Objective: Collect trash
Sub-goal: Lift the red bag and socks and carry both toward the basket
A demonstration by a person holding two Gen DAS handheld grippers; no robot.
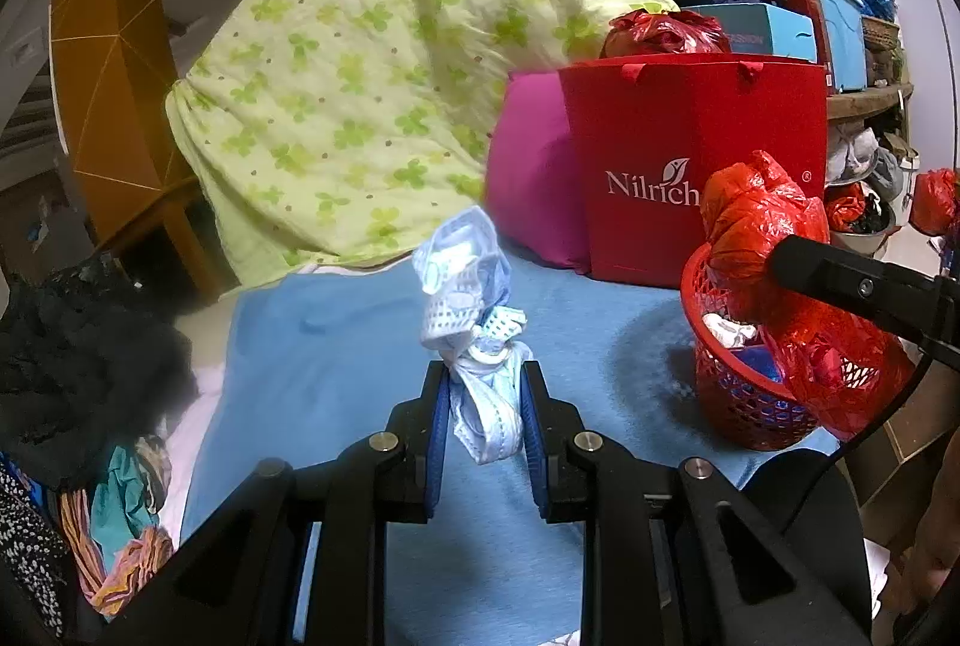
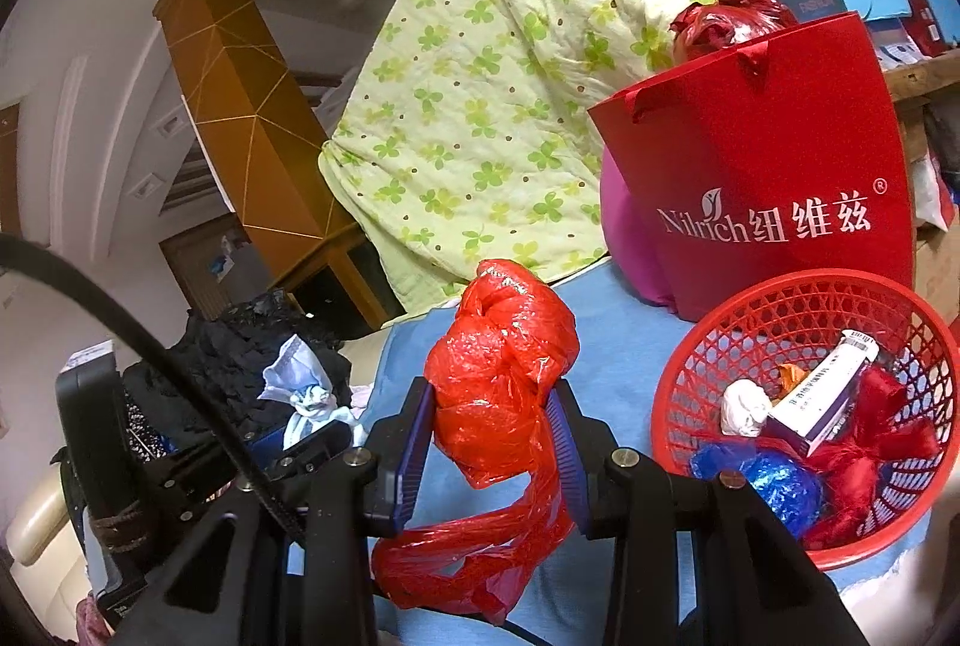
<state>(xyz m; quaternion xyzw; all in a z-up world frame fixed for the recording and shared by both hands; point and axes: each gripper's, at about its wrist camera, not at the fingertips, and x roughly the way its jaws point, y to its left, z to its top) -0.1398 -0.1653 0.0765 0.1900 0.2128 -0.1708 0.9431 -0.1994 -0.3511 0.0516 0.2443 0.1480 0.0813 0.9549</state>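
Left gripper [image 1: 485, 394]: closed on a knotted bundle of face masks [image 1: 465, 286], held up over the blue cloth [image 1: 336, 346].
Right gripper [image 2: 493, 409]: clamped on a crumpled red plastic bag [image 2: 501, 346], loose tail hanging below the jaws.
Basket [image 2: 798, 310]: red mesh, just right of the bag, already holding a box, a white wad and blue and red wrappers.
Handling: both likely light, soft and squashy; the plastic probably slippery.
Hold: pinch the knot or thickest bunch, not trailing straps.
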